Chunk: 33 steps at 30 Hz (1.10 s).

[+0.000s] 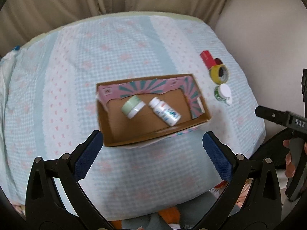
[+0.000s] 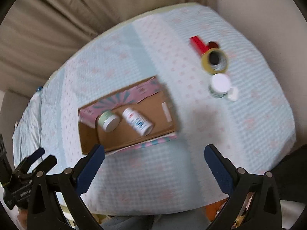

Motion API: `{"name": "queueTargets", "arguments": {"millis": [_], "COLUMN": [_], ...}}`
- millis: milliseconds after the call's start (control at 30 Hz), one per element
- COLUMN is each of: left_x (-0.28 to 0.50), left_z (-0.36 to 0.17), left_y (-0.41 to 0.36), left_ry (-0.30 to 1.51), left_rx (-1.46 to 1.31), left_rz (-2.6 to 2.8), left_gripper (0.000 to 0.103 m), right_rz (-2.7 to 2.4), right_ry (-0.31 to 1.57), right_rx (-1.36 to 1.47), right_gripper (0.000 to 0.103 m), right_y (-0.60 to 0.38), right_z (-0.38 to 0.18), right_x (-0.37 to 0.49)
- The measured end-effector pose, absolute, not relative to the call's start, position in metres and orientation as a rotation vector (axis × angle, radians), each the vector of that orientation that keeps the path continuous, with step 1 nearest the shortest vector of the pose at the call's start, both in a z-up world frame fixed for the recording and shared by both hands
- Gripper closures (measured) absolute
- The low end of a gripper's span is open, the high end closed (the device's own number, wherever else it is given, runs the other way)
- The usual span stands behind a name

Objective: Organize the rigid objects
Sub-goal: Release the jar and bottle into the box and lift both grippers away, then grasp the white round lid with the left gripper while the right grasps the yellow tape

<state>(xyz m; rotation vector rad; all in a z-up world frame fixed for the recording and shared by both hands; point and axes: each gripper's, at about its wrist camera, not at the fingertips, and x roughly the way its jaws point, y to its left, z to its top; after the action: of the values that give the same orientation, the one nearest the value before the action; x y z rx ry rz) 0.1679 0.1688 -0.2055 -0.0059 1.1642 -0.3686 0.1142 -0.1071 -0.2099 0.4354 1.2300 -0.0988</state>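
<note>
Hovering grippers: the left gripper and right gripper hung above the bedspread at the lower frame, jaws spread wide, both empty.
Box: the cardboard box sat mid-frame, holding a green jar and a white bottle lying on their sides.
Remaining items: the red box, yellow tape roll and white-capped jar lay right of centre, outside the box.
Handling: the jar looked light, stiff and smooth, so likely slippery; pinching across its cap or wall seemed best.
</note>
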Motion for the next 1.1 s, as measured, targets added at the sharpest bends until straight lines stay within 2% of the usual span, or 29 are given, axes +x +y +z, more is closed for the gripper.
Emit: {"name": "queueTargets", "arguments": {"millis": [267, 400, 667, 800, 1100], "left_x": [0.156, 0.151, 0.149, 0.158, 0.211], "left_z": [-0.197, -0.206, -0.240, -0.262, -0.342], "left_y": [0.056, -0.013, -0.122, -0.154, -0.209], "left_ry": [1.125, 1.143, 1.201, 1.200, 1.264], "left_rx": [-0.050, -0.074, -0.090, -0.079, -0.043], "left_rz": [-0.356, -0.323, -0.293, -0.297, -0.323], "left_gripper": [0.000, 0.000, 0.000, 0.000, 0.000], "right_rz": [-0.045, 0.024, 0.130, 0.176, 0.137], "right_ry": [1.133, 1.146, 1.105, 1.192, 1.126], "right_rx": [0.488, 0.395, 0.243, 0.193, 0.209], "right_gripper": [0.000, 0.000, 0.000, 0.000, 0.000], "right_y": [-0.222, -0.275, -0.333, -0.341, -0.366], "right_z": [-0.201, -0.205, -0.220, -0.244, -0.304], "right_x": [0.102, 0.113, 0.152, 0.189, 0.253]}}
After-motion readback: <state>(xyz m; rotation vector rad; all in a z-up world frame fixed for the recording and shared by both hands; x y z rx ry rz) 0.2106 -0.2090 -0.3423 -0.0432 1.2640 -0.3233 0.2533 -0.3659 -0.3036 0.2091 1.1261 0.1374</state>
